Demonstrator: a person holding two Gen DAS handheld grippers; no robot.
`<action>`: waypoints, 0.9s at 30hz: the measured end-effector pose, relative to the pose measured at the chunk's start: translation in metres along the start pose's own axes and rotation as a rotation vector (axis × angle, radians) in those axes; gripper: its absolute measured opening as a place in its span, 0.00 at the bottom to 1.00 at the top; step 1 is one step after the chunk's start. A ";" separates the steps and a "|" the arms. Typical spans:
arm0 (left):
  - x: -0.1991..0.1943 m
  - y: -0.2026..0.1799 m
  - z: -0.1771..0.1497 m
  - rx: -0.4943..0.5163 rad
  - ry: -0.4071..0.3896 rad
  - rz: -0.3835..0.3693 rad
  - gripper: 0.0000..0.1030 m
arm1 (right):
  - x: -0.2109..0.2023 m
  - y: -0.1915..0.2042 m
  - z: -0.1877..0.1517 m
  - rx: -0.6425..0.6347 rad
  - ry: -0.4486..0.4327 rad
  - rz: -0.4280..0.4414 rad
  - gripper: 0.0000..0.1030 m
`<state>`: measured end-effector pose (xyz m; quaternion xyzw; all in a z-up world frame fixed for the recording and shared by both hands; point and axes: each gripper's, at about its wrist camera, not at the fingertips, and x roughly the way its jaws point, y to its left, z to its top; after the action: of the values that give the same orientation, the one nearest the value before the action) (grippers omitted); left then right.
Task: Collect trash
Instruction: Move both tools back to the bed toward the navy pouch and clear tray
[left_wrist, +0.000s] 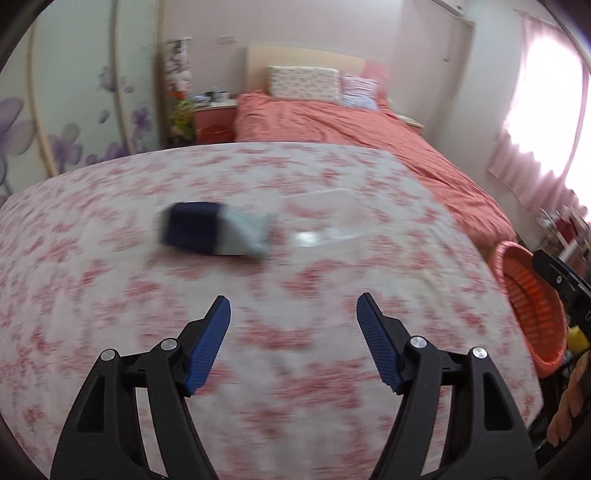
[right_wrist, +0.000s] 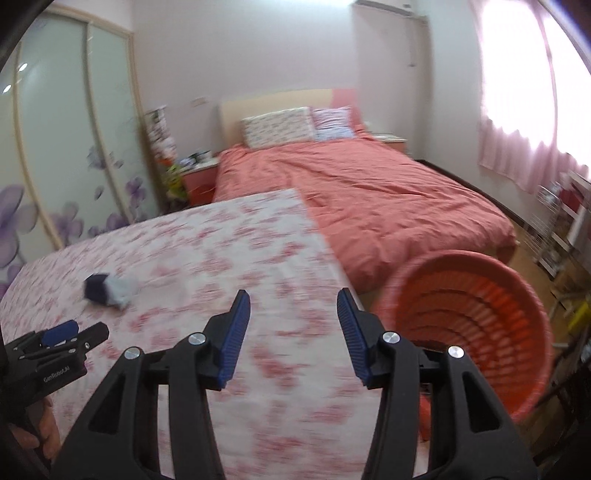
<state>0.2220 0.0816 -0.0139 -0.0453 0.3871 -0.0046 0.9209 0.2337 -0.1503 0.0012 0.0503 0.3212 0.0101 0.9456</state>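
Both grippers empty, jaws apart, nothing between the blue pads. Left gripper (left_wrist: 293, 308) hangs over the floral-covered table (left_wrist: 110, 295); right gripper (right_wrist: 294, 306) over the same cloth, near its right edge.

Risks, as a guess: frames are motion-blurred, so a grab made in passing could close short of the trash and pinch the cloth instead, dragging it. The clear plastic piece (left_wrist: 325, 225) ahead and slightly right of the left fingers is nearly invisible against the pattern, so easy to miss or leave behind. It looks thin and flimsy, so pads may slip off or only crease it. Both grippers heading for the same item could collide.

Trash: crumpled wrapper (left_wrist: 214, 232), dark navy one end, pale blue-white the other, lying flat on the cloth ahead and left of the left fingers, well apart from them; far left of the right fingers. Orange basket (right_wrist: 480, 317) sits just right of the right fingers, off the table edge, apparently empty.
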 end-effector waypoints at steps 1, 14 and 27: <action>0.000 0.009 0.000 -0.011 -0.001 0.011 0.68 | 0.006 0.014 0.001 -0.016 0.010 0.009 0.47; 0.008 0.084 0.004 -0.113 0.013 0.057 0.68 | 0.088 0.091 0.024 -0.084 0.122 0.053 0.28; 0.026 0.095 0.013 -0.129 0.037 0.050 0.68 | 0.146 0.103 0.024 -0.094 0.235 0.042 0.16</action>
<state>0.2470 0.1761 -0.0318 -0.0949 0.4046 0.0424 0.9086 0.3656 -0.0426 -0.0584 0.0110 0.4277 0.0509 0.9024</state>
